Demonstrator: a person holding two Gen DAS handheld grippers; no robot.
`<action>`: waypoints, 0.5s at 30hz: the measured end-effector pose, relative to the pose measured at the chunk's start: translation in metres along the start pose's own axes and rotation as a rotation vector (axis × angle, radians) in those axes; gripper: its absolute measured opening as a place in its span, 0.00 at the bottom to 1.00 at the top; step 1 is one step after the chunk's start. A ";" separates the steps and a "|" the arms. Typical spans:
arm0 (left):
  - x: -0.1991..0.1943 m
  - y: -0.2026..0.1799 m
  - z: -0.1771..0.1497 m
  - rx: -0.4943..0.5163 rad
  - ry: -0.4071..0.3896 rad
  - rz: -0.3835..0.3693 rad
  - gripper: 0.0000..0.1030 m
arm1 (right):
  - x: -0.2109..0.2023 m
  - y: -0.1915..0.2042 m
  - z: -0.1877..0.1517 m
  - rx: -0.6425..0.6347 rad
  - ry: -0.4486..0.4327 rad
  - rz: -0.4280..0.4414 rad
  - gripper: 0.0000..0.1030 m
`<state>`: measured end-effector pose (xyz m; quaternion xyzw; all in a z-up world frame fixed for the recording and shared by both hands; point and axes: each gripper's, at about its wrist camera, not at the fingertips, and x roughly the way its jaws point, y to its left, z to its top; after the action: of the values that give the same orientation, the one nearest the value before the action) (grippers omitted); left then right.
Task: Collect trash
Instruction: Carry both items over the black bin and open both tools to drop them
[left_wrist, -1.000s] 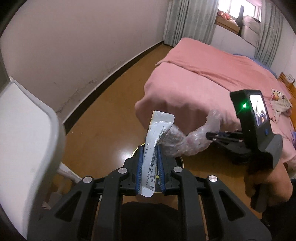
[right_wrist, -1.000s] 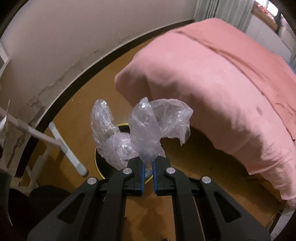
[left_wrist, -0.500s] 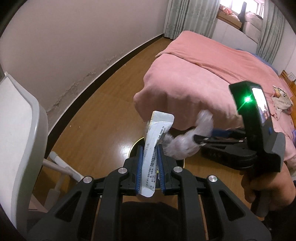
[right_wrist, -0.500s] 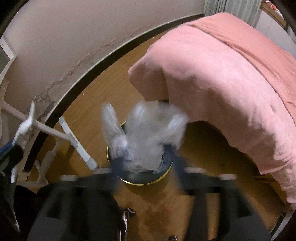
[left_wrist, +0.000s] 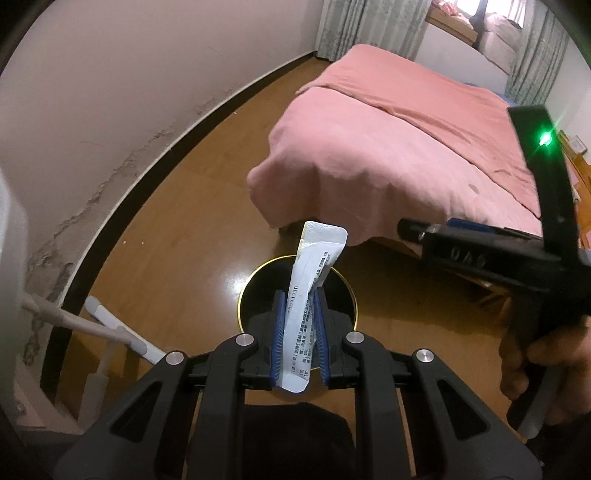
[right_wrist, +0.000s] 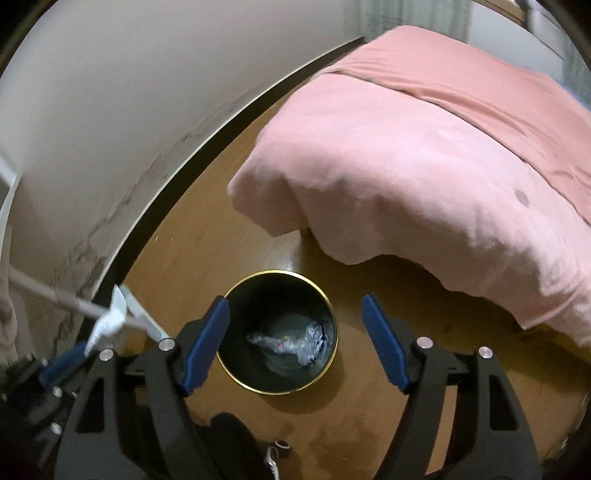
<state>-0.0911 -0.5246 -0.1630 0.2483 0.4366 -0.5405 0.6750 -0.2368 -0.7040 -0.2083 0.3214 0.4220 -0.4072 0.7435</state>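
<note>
Crumpled plastic wrap (right_wrist: 295, 341) is now lying at the bottom of the black gold-rimmed bin (right_wrist: 236, 295), no longer hanging from the right claw (right_wrist: 295, 343), whose jaws are standing wide and empty above it. Left claw (left_wrist: 299, 332) is still gripping the white sachet (left_wrist: 308, 295) tight over the bin's mouth, so that piece is probably going in next.
</note>
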 end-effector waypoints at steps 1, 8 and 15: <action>0.004 -0.004 0.002 0.008 0.007 -0.015 0.15 | -0.001 -0.003 0.001 0.015 -0.003 0.000 0.70; 0.005 -0.013 0.013 0.011 -0.014 -0.014 0.50 | -0.010 -0.024 0.006 0.098 -0.042 -0.003 0.70; -0.016 -0.011 0.010 0.012 -0.042 -0.003 0.55 | -0.012 -0.019 0.004 0.071 -0.041 0.001 0.70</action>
<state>-0.0986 -0.5279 -0.1427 0.2403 0.4197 -0.5492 0.6816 -0.2553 -0.7123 -0.1984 0.3395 0.3918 -0.4279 0.7403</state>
